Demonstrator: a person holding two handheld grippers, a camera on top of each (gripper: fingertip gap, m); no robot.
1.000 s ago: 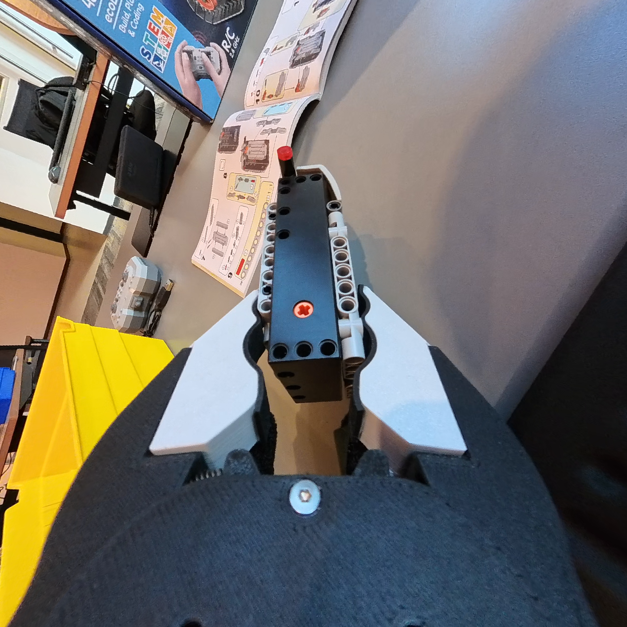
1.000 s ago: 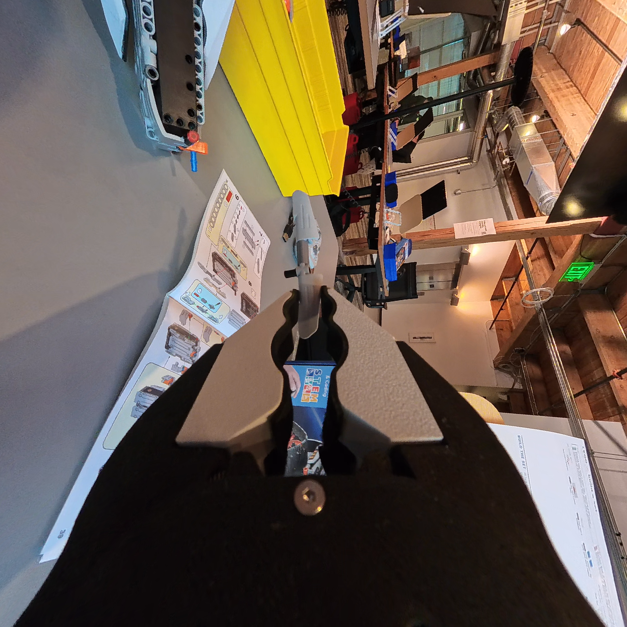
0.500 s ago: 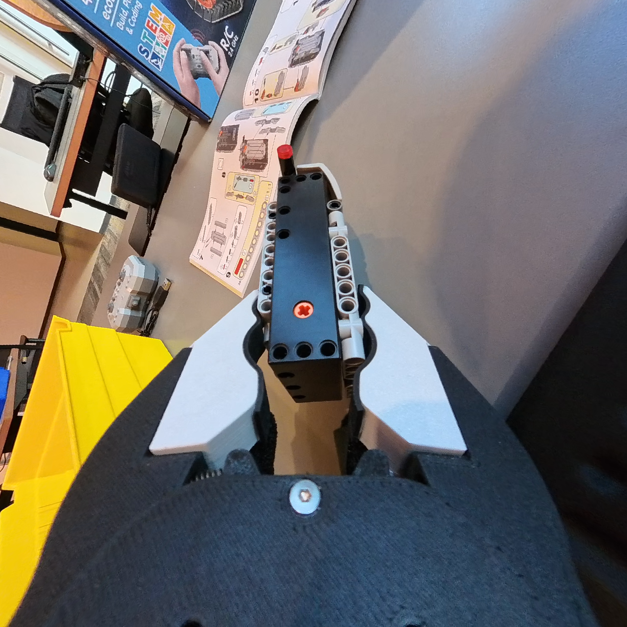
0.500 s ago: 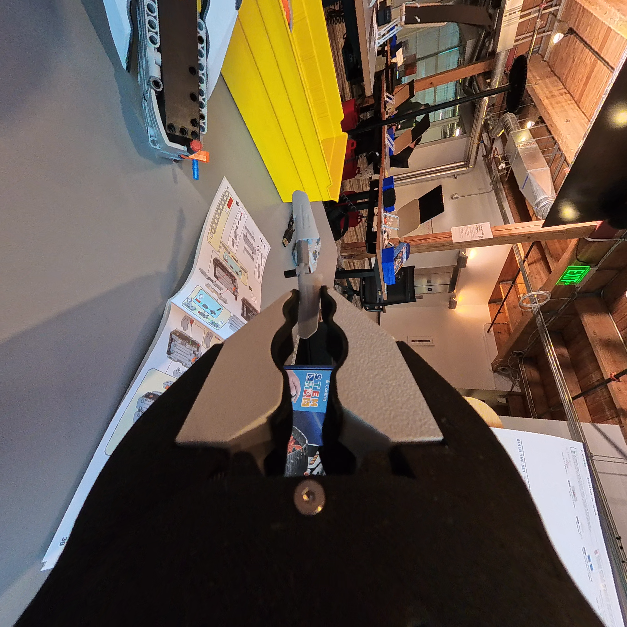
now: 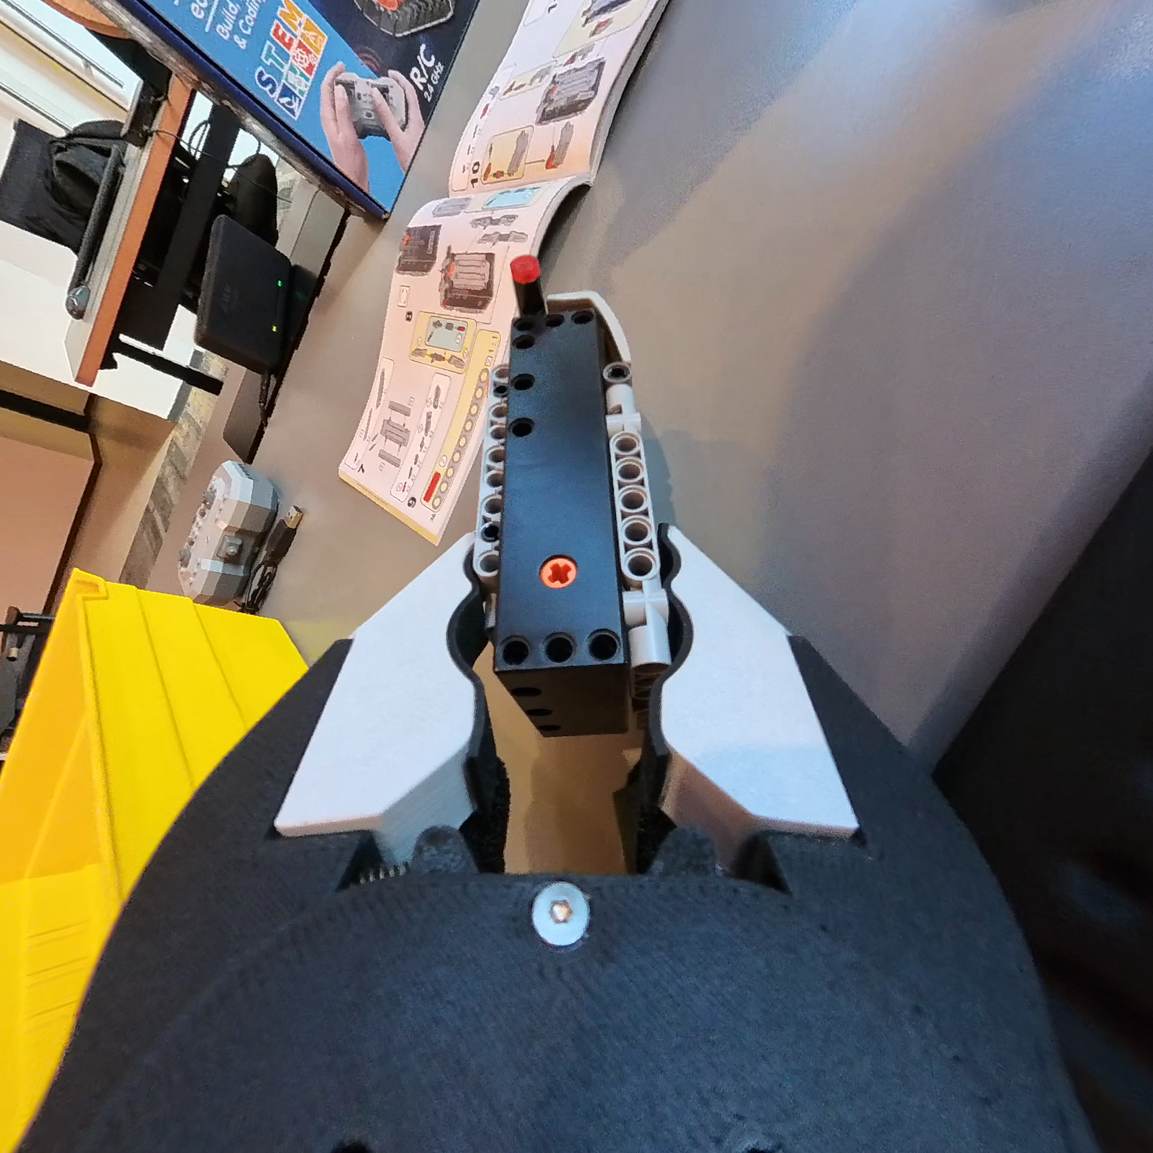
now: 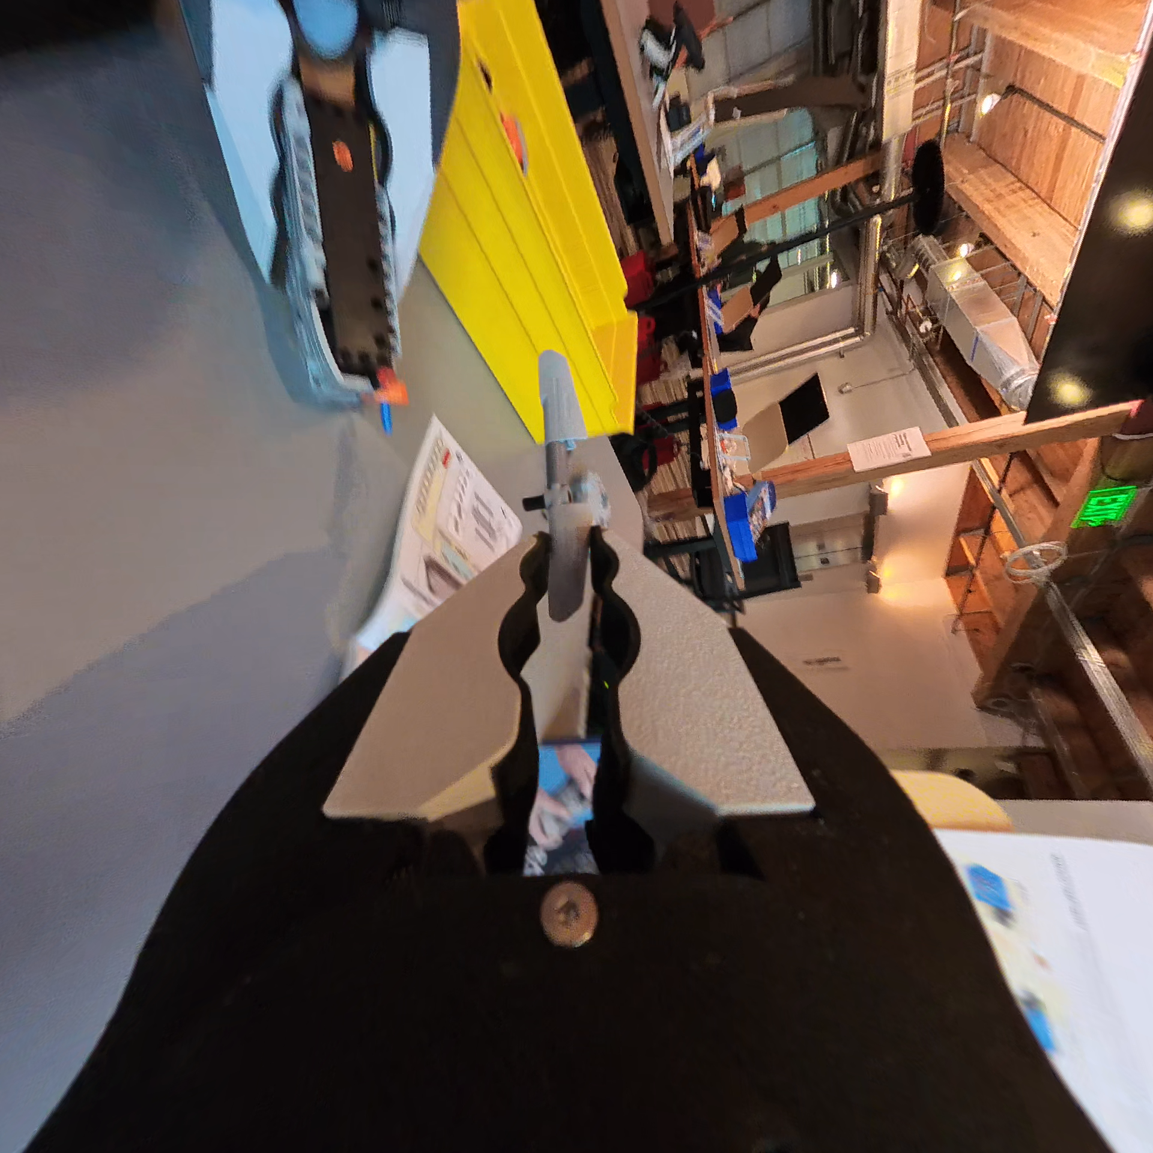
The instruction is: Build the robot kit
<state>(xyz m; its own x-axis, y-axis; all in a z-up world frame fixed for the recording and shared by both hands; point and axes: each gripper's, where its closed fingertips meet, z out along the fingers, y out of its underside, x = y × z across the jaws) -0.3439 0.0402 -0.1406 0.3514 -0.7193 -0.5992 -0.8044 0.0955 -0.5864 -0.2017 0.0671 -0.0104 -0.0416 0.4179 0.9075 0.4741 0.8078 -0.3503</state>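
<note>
My left gripper (image 5: 564,599) is shut on a brick assembly (image 5: 555,499): a long black block with holes, grey perforated beams along both sides, an orange cross axle end and a red-tipped pin (image 5: 525,274) at its far end. It is held above the grey table (image 5: 873,312). My right gripper (image 6: 571,549) is shut on a small light-grey flat piece (image 6: 568,574) at its fingertips. In the right wrist view the left gripper with the assembly (image 6: 340,218) shows blurred at the upper left, with an orange and a blue bit at its end.
An open instruction booklet (image 5: 449,387) (image 6: 449,530) lies on the table. A yellow bin (image 5: 112,749) (image 6: 536,249) stands beside it. A grey controller (image 5: 228,530) (image 6: 561,399) with a cable and a blue box (image 5: 299,75) sit near the table edge. White sheets (image 6: 1060,967) lie at the right. Spacing between my two grippers at the tips: around 20 cm.
The right wrist view has shifted and blurred: the left gripper's assembly now looks nearer and larger at the upper left. The left wrist view has barely changed. Both grips are unchanged.
</note>
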